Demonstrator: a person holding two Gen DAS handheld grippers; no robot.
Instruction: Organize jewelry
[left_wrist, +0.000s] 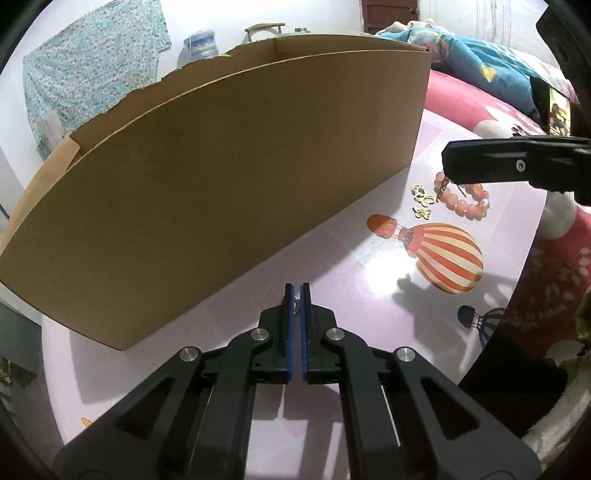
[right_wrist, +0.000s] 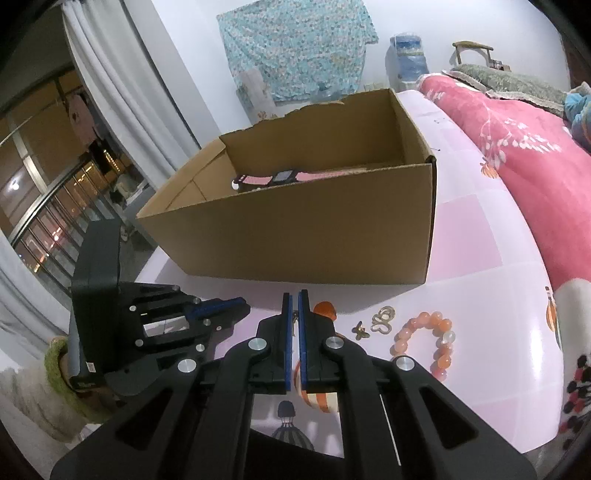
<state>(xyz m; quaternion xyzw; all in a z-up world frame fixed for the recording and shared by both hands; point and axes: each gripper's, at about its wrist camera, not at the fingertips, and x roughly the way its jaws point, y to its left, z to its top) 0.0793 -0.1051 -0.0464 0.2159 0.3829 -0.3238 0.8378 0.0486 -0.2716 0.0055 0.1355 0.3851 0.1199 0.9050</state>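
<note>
Left tool (left_wrist: 295, 291): pads pressed together on a small metal piece, too hidden to identify.
Right tool (right_wrist: 294, 299): pads nearly together, pinching a thin chain, hard to make out.
Bead bracelet (right_wrist: 424, 345): on table (right_wrist: 480, 258), just right of right tool.
Gold charms (right_wrist: 382, 317): beside bracelet.
Cardboard box (right_wrist: 314, 236): beyond both tools; pink watch (right_wrist: 273, 179) inside, right view only.

one box (right_wrist: 295, 236), one bead bracelet (right_wrist: 424, 343), three gold charms (right_wrist: 382, 319)
</note>
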